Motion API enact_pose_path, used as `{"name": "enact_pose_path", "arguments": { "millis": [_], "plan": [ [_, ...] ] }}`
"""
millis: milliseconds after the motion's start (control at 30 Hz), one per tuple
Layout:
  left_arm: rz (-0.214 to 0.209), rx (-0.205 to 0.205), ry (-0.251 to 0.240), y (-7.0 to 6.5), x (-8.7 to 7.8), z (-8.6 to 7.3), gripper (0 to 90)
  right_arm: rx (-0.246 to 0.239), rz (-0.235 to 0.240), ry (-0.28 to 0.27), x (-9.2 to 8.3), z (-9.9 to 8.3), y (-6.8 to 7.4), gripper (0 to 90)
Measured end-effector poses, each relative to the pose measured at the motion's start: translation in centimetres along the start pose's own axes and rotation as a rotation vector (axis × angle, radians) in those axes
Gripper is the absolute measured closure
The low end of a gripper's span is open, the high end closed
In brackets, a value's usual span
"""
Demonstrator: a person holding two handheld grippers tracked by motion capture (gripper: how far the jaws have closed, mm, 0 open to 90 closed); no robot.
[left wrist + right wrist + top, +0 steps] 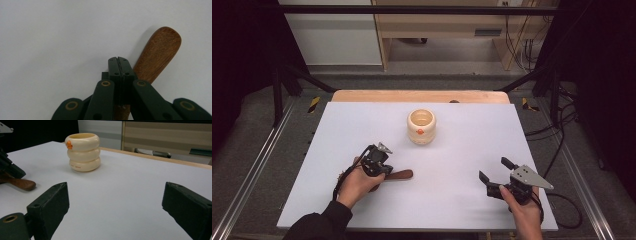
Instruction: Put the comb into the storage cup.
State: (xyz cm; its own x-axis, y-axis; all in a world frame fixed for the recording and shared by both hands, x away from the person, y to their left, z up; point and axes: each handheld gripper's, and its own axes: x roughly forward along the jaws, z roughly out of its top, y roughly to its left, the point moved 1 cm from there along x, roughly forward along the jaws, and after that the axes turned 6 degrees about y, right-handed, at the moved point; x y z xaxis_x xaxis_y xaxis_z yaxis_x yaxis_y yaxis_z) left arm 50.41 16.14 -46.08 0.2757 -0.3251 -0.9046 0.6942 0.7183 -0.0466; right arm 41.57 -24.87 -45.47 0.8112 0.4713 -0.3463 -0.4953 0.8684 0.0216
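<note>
Where the fixed camera looks down from above, the left hand-held gripper [384, 171] lies low on the white worktop [452, 145], its body and the person's left hand [357, 184] covering the near part of a brown wooden utensil [399, 175]; only the rounded far end of the wood shows, pointing right. The right hand-held gripper [493, 170] sits near the worktop's right front corner with its jaws spread apart and nothing between them. A cream ribbed cup [421, 126] stands upright behind the middle of the worktop, well apart from both grippers; what its open mouth shows of the inside looks bare.

Left gripper view: the left hand-held gripper [118, 60] has its jaws drawn together with no gap at the tips. The wooden utensil [160, 52] passes beneath them, its shaft hidden under the jaws and its broad rounded end emerging at upper right. Whether the pads pinch the wood or merely lie over it cannot be made out.

Right gripper view: the right hand-held gripper [115, 200] shows both black jaws wide apart, over bare worktop [125, 185]. The ribbed cup [83, 152], with a small orange mark near its rim, stands beyond the left jaw; its interior is hidden at this low angle. At the left edge, the wooden utensil's [21, 183] end rests on the worktop, partly cut off.
</note>
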Motion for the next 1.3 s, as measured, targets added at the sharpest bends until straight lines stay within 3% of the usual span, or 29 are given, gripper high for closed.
{"name": "enact_pose_path", "arguments": {
  "millis": [700,1300],
  "plan": [
    [-0.024,0.011,-0.033,-1.1,-0.6,-2.1,89.7,0.002,0.001,0.003,0.0,0.0,0.1,7.5],
    [-0.073,0.014,-0.063,-2.6,-1.2,-4.1,89.7,0.001,0.003,0.005,0.1,0.0,0.1,7.4]
  ]
}}
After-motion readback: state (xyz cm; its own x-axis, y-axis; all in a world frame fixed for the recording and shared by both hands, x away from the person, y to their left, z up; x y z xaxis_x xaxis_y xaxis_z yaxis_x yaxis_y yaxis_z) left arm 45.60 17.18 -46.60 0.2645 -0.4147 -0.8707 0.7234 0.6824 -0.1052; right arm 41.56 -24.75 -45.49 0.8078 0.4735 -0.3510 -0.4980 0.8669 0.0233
